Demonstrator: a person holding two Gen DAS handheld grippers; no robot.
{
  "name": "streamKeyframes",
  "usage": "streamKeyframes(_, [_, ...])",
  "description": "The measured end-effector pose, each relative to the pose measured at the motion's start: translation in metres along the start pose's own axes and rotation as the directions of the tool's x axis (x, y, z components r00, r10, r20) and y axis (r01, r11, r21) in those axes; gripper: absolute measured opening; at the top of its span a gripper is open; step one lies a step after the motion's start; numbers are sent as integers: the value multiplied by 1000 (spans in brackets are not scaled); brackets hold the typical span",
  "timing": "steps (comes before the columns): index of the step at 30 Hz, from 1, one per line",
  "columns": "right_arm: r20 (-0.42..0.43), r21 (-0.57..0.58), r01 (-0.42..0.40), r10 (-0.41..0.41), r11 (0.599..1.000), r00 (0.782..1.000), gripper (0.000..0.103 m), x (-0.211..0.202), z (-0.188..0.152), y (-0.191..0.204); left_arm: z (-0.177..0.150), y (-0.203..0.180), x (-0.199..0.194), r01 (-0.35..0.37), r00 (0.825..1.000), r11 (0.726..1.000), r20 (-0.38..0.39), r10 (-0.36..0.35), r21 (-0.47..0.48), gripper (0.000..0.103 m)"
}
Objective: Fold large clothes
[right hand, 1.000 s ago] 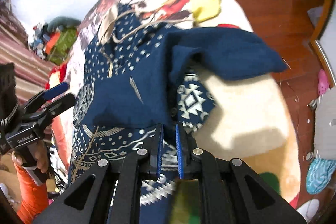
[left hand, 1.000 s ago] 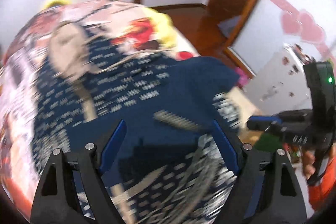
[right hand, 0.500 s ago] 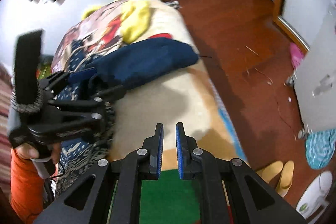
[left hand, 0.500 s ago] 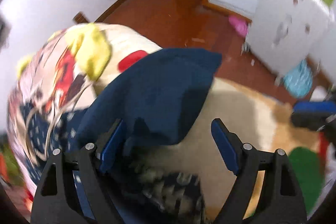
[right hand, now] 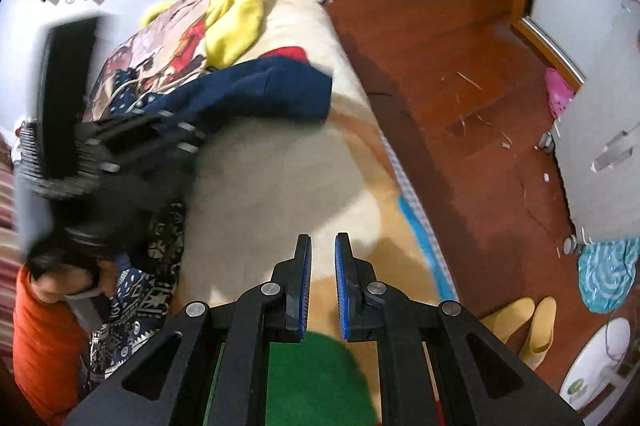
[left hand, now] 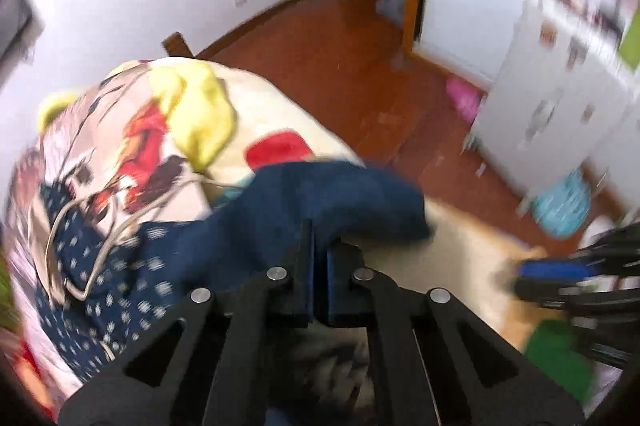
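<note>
Where the navy garment (left hand: 280, 210) lies spread across the bed (right hand: 288, 162), the left gripper (left hand: 318, 258) has its blue-padded jaws pressed together on a fold of the plain dark cloth near the garment's edge. From the left wrist view, the plain navy part bulges forward over the cream blanket, while the part with the white pattern (left hand: 120, 290) trails back to the left, with a pale drawstring (left hand: 80, 226) looping across it. Much of this view is blurred.

From the right wrist view, the right gripper (right hand: 323, 254) hangs above bare cream blanket and a green patch (right hand: 312, 370), its jaws a narrow gap apart with nothing between them, well apart from the garment. The left tool appears there as a dark blurred shape (right hand: 132, 150) at the garment's near edge, held by a hand beside an orange sleeve (right hand: 44, 346).

A yellow cloth (right hand: 236, 22) rests near the far end of the bed, beyond the garment. Yellow slippers (right hand: 524, 322) stand on the wooden floor (right hand: 460, 46) to the right.
</note>
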State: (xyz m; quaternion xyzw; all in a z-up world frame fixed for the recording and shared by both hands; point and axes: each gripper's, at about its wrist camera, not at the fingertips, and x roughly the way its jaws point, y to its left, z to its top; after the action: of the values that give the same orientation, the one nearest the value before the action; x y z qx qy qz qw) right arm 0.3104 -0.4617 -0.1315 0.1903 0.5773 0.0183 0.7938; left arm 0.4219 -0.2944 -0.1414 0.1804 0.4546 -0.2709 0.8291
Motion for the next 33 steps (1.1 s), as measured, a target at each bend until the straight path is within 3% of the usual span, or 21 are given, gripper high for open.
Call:
streamKeyframes(4, [16, -65, 0, 1, 998, 1000, 8, 1, 5, 24, -10, 66, -79, 72, 991, 983, 120, -52, -167, 3])
streamKeyframes(10, [46, -177, -25, 33, 984, 998, 8, -1, 17, 79, -65, 150, -153, 6, 987, 953, 153, 43, -303, 3])
streamKeyframes(16, [52, -268, -5, 19, 964, 998, 8, 15, 26, 132, -149, 216, -168, -75, 992, 903, 59, 110, -424, 3])
streamKeyframes(20, [18, -327, 40, -36, 944, 999, 8, 42, 20, 159, -219, 238, -149, -69, 997, 871, -57, 47, -487, 3])
streamKeyframes(23, [-16, -373, 67, -79, 925, 997, 8, 61, 8, 170, -274, 244, -122, -70, 988, 848, -154, -14, -526, 5])
streamKeyframes(24, [-15, -386, 83, -96, 919, 995, 8, 66, 3, 173, -291, 245, -115, -63, 984, 839, -176, -40, -541, 8])
streamKeyframes(28, [42, -413, 130, -124, 901, 991, 8, 67, -11, 174, -340, 242, -96, -61, 967, 802, -234, -100, -594, 46])
streamKeyframes(30, [33, -412, 132, -130, 902, 991, 8, 67, -11, 173, -350, 242, -102, -76, 973, 796, -218, -72, -600, 55])
streamKeyframes(33, [14, -404, 128, -134, 906, 991, 8, 65, -10, 173, -348, 241, -119, -62, 978, 794, -196, -72, -605, 55])
